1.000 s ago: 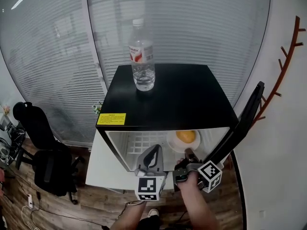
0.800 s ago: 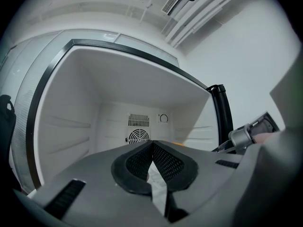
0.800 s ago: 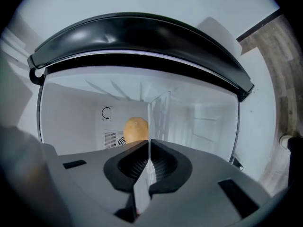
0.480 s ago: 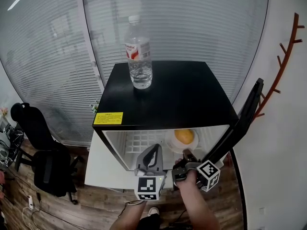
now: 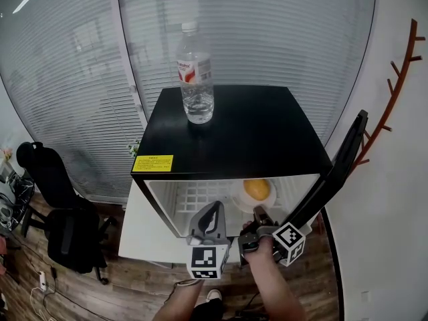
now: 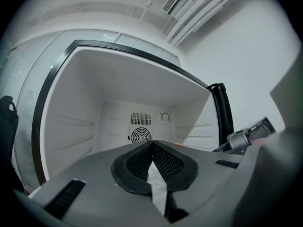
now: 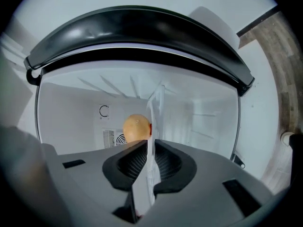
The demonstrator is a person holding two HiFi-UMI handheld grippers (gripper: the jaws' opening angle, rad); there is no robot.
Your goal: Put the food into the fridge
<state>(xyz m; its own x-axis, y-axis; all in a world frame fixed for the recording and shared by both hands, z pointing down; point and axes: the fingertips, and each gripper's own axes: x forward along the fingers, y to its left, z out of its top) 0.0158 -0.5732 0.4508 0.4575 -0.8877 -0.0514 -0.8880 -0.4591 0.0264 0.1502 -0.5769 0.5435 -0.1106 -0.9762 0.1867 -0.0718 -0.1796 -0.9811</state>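
Observation:
The small fridge [image 5: 254,136] stands with its door [image 5: 338,169] swung open to the right. On its wire shelf lies a white plate [image 5: 236,196] with an orange [image 5: 257,189] on it. My right gripper [image 5: 258,215] is at the fridge's mouth, shut on the plate's near rim. In the right gripper view the rim [image 7: 155,111] runs edge-on between the jaws of the right gripper [image 7: 150,143], with the orange [image 7: 136,127] just behind. My left gripper [image 5: 215,210] hovers to the left of it, shut and empty. The left gripper [image 6: 152,145] faces the white fridge interior [image 6: 118,122].
A clear water bottle [image 5: 195,75] stands upright on the fridge's black top, back left. A yellow label [image 5: 153,163] is on the top's front left corner. Blinds cover the glass wall behind. A black office chair [image 5: 57,206] stands on the wooden floor at the left.
The head view has shifted a little. Both grippers and the plate stay where they were at the fridge's opening.

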